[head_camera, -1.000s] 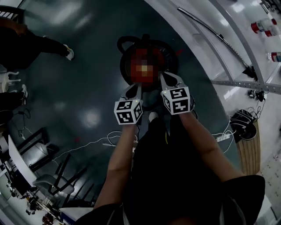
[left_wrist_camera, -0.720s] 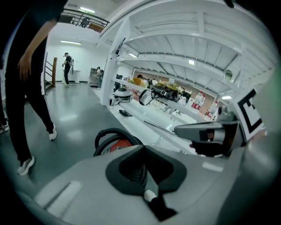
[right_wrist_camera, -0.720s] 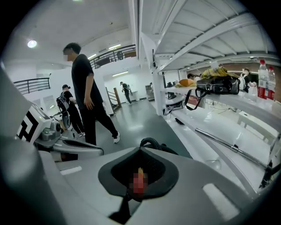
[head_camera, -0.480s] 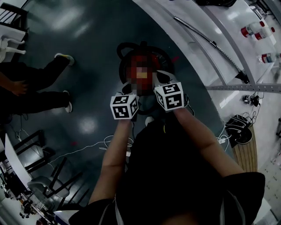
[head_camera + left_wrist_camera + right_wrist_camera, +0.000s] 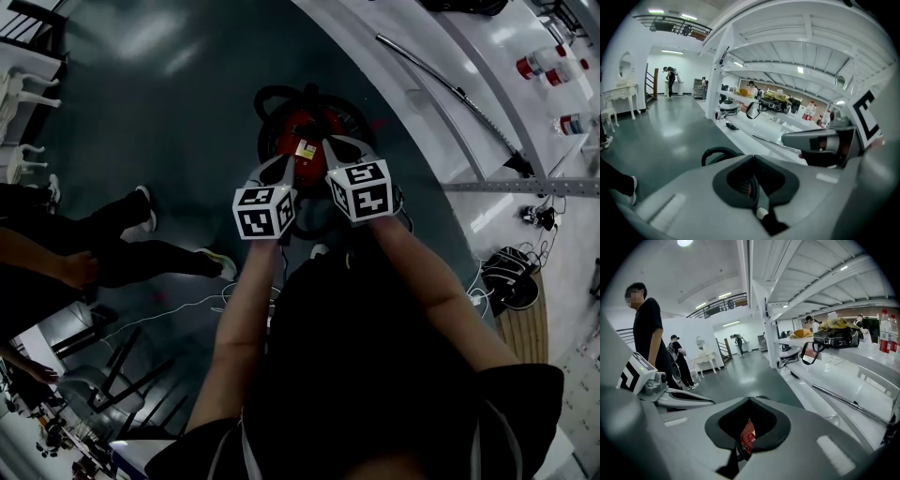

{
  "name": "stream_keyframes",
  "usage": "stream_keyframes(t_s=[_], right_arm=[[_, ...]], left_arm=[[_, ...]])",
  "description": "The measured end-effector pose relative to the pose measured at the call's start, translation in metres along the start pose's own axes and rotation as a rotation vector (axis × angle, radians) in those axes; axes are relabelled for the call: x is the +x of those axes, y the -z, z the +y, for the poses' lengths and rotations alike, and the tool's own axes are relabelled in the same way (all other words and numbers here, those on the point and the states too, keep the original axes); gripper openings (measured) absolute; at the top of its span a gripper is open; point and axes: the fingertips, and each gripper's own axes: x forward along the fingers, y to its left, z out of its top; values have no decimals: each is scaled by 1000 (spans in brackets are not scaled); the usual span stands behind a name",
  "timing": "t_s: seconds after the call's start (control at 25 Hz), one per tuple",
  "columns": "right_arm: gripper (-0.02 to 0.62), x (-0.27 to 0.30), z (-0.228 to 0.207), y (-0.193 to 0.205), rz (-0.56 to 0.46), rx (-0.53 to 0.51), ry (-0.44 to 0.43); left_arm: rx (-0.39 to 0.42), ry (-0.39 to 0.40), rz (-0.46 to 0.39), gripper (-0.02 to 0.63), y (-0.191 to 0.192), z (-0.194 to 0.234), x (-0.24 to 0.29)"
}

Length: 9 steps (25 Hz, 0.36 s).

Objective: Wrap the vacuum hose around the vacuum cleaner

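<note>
Both your claws are pressed shut with nothing in them: the left claw [image 5: 279, 169] and the right claw [image 5: 336, 148] hang side by side, tips angled down. Just ahead of and below them the red vacuum cleaner [image 5: 305, 131] stands on the dark floor [image 5: 169, 112], and the black hose [image 5: 267, 94] curls round its far side, bulging out to the left. Your left claw looks nearer that loop, so it would need to open and reach down past the body.
</note>
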Motion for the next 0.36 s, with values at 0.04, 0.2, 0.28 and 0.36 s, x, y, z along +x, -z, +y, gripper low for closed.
stream_keyframes(t_s=[0.04, 0.2, 0.28, 0.36], right_arm=[[-5, 0, 2, -1, 0, -3, -3], [-5, 0, 12, -5, -1, -26, -19], [-5, 0, 19, -6, 3, -41, -27], [-5, 0, 28, -6, 6, -59, -34]], left_arm=[[1, -3, -3, 9, -1, 0, -2], [-9, -6, -11, 9, 0, 0, -10], [-20, -7, -10, 9, 3, 2, -14], [-34, -10, -10, 9, 5, 6, -17]])
